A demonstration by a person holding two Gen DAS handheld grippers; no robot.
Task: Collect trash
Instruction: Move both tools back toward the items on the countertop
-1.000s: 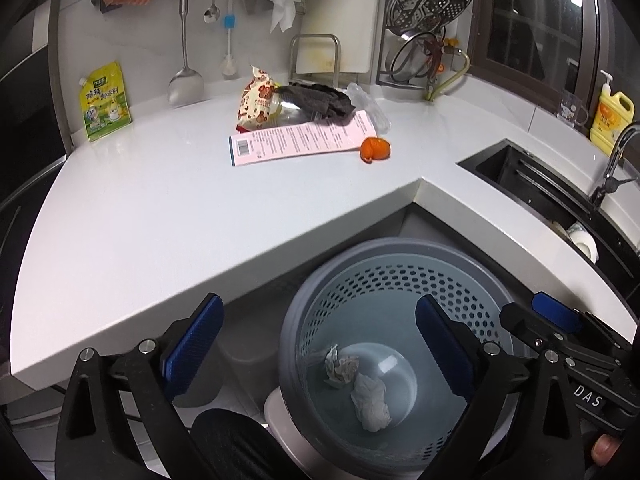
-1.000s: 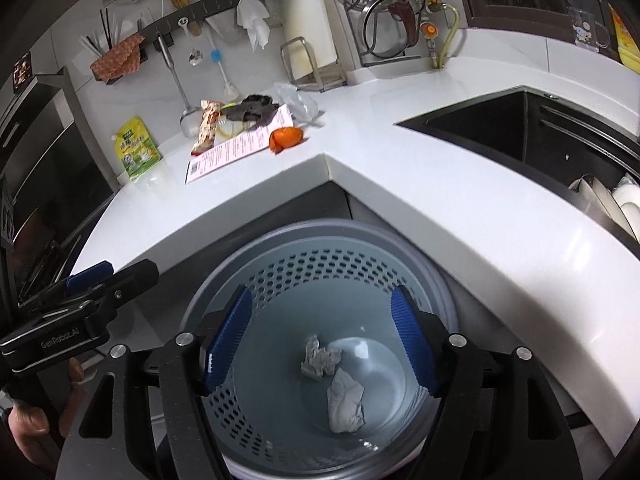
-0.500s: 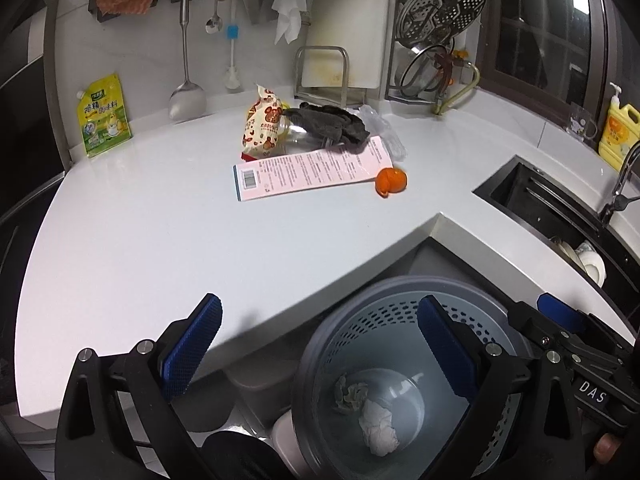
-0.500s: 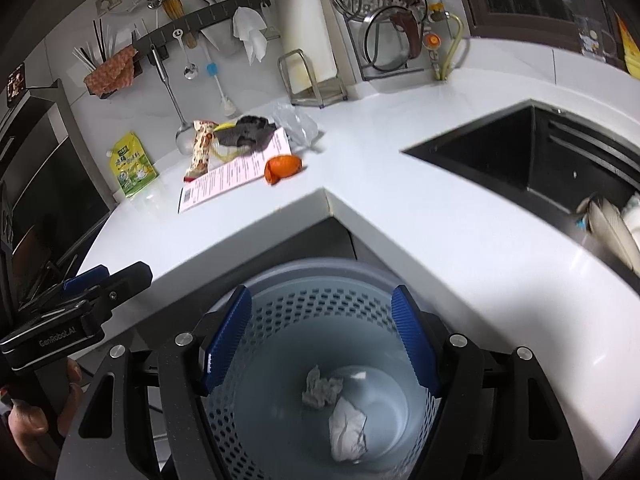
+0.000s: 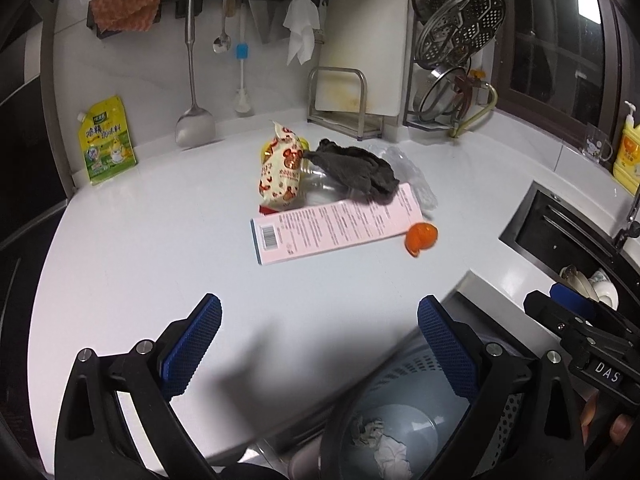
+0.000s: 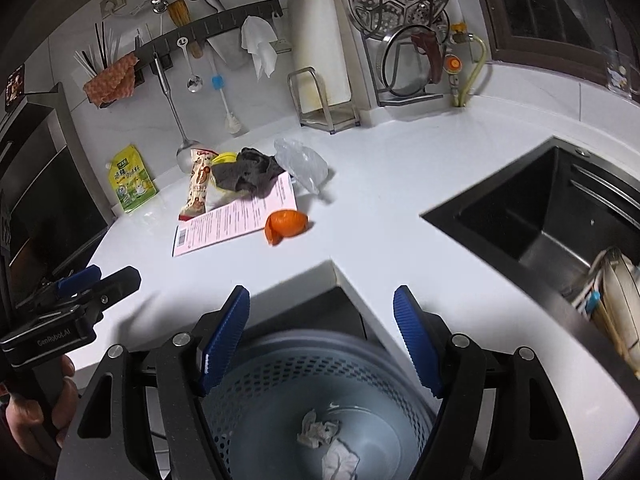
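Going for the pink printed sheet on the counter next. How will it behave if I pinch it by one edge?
The pink sheet lies flat and thin, so it will probably flop and offer little edge to catch. The dark cloth overlaps its far corner, and a clear plastic bottle seems to rest there too, so pulling may drag them. The orange peel at its end may get nudged.

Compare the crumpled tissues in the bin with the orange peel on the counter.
The crumpled tissues are white and wadded; the orange peel is bright orange and curled. The tissues lie at the bottom of the perforated bin; the peel sits on the white counter beside the pink sheet. Both are small scraps of trash.
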